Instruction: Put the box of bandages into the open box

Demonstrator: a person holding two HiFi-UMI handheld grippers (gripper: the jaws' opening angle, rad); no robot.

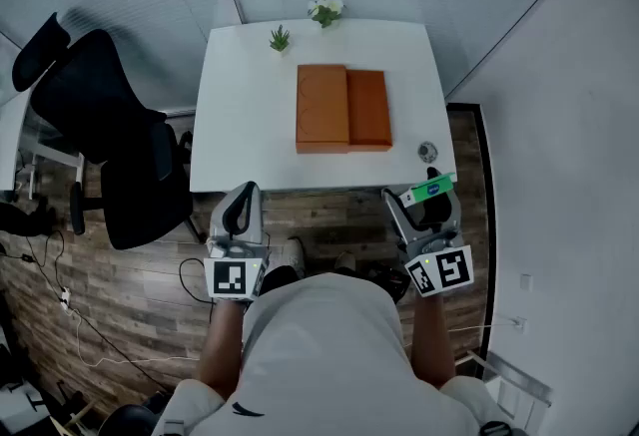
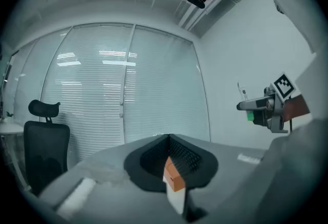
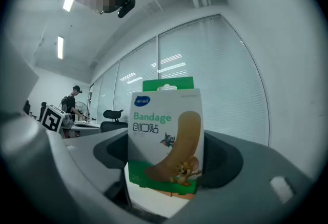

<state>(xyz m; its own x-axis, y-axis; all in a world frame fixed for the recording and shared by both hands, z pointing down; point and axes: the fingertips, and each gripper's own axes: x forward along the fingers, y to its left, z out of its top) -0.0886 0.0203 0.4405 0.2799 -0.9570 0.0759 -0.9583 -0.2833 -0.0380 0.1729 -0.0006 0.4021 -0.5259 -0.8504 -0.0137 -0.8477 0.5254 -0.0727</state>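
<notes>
The box of bandages (image 3: 164, 138) fills the right gripper view, upright and clamped between the jaws of the right gripper (image 1: 427, 197), which stand wide on it. It is held short of the desk (image 1: 240, 105), to the near right of the open box (image 1: 342, 109) and well apart from it. The left gripper (image 1: 240, 213), to the near left of the open box, has its jaws together on nothing. The carry looks like the step in hand. Next, I judge, comes a reach forward and left over the open box — then lower and let go.
</notes>
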